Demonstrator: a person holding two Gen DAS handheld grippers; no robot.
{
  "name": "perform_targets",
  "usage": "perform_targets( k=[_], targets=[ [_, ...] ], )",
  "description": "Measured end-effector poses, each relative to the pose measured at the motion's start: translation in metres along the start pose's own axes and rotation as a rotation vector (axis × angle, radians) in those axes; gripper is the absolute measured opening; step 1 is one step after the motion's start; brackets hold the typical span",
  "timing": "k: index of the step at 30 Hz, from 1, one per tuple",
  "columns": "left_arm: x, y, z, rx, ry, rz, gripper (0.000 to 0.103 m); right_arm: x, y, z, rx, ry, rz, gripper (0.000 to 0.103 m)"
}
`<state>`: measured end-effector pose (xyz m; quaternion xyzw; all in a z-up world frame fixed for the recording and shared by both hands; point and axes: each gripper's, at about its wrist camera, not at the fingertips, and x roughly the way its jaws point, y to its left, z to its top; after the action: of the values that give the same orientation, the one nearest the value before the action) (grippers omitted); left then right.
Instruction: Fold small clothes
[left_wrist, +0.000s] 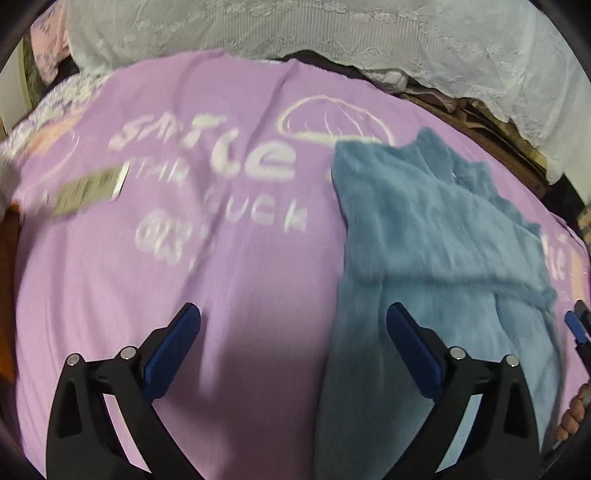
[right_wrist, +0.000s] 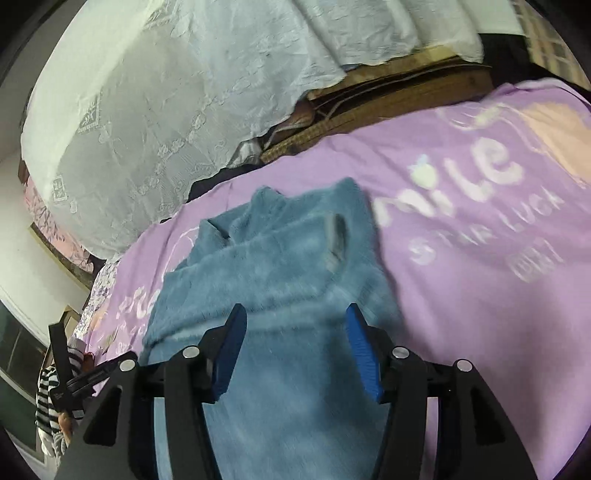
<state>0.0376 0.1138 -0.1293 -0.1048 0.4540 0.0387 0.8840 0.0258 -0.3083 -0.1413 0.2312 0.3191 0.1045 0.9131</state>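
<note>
Near the left edge of the purple blanket (left_wrist: 229, 280) that covers my work surface lies a small card (left_wrist: 88, 192), blurred so I cannot read it. My left gripper (left_wrist: 293, 343) hangs over bare purple cloth with its jaws spread wide and nothing between them; its right finger (left_wrist: 413, 354) sits over the left border of the blue fleece garment (left_wrist: 436, 236), though I cannot tell whether it touches. White lettering is printed across the middle of the blanket, beyond that gripper. The garment lies toward the right side of the blanket, running from the near edge up toward the far edge, with its upper part bunched and partly doubled over. My right gripper (right_wrist: 295, 350) is above the near end of the garment (right_wrist: 280, 266), jaws parted, the blue pads (right_wrist: 364, 350) standing clear on either side of the fleece and not pinching it. Past the far edge of the blanket, a white lace cloth (right_wrist: 140, 110) drapes over something bulky, and brown woven mats (right_wrist: 388, 99) show beneath its hem.
</note>
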Motion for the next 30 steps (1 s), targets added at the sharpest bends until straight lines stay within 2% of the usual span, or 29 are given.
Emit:
perform_targets(
  k=[6,10,19,22,24,26,30],
  targets=[
    [-0.014,-0.015,-0.045,0.093,0.010,-0.003,0.098,-0.004,-0.013,-0.017,0.011,0.025,-0.022,0.057],
    [-0.020,-0.028,-0.068,0.170,0.007,0.005,0.098,-0.009,-0.017,-0.032,0.011,0.034,-0.036,0.062],
    [-0.035,-0.034,-0.099,0.206,0.031,-0.117,0.098,-0.028,-0.036,-0.061,0.049,0.057,0.007,0.063],
    [-0.041,-0.036,-0.108,0.220,0.031,-0.154,0.089,-0.039,-0.037,-0.076,0.029,0.077,0.036,0.063],
    [-0.045,-0.037,-0.114,0.234,0.031,-0.185,0.078,-0.046,-0.036,-0.085,0.018,0.088,0.055,0.063],
    [-0.047,-0.038,-0.117,0.237,0.041,-0.224,0.072,-0.054,-0.036,-0.094,0.011,0.101,0.082,0.064],
    [-0.047,-0.036,-0.117,0.231,0.056,-0.265,0.070,-0.065,-0.033,-0.111,-0.009,0.117,0.132,0.064]
  ],
)
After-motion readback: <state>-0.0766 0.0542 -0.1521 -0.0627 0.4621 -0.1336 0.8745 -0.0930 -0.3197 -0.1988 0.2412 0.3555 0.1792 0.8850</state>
